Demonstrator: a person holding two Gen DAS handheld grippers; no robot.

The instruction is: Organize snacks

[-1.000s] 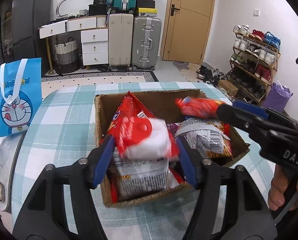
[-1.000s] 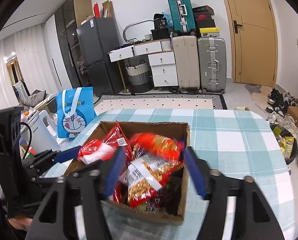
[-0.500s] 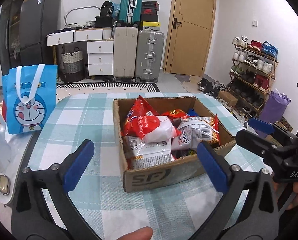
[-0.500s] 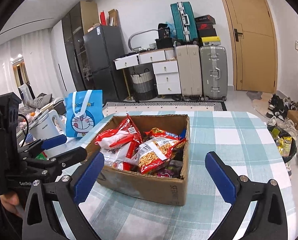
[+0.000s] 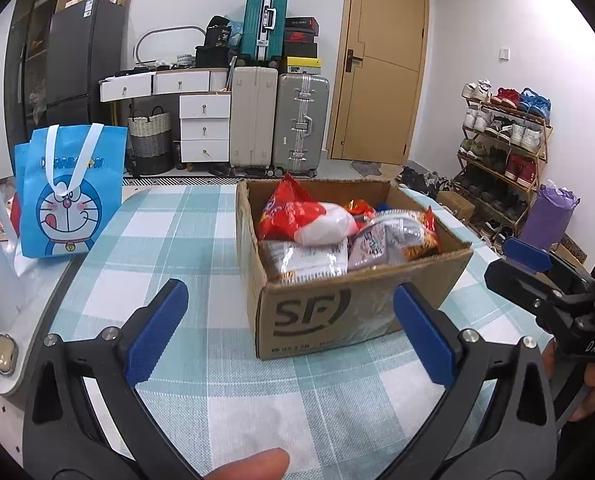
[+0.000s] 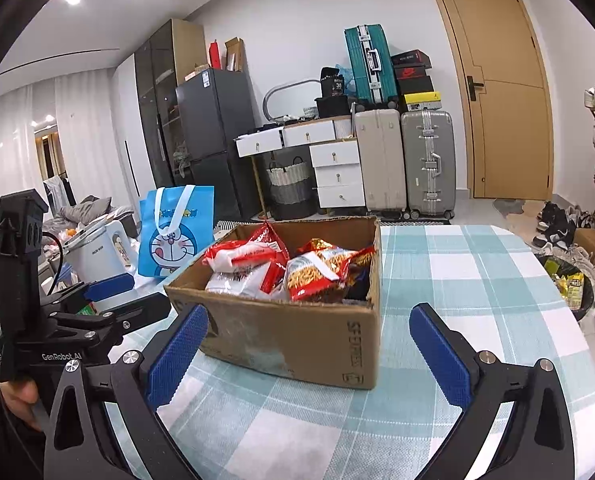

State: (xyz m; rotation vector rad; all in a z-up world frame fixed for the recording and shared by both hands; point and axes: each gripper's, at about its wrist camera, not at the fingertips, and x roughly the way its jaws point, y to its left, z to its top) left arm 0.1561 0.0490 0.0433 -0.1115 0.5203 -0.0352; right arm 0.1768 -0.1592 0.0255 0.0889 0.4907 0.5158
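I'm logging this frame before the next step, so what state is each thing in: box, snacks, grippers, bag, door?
cardboard box: open-topped, upright on the table, full of snacks.
red-and-white snack bag: lying on top of the pile, sealed.
left gripper: open, empty, short of the box.
right gripper: open, empty, short of the box.
blue Doraemon bag: standing upright.
door: closed.

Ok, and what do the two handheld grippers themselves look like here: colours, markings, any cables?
Both are matte black frames with silver screws and blue textured pads. The left gripper reads "GenRobot.AI" in white in the right wrist view, with a tall black block and a dark cable behind it. The right gripper shows "DAS" on its side in the left wrist view. A bare fingertip shows; no sleeves.
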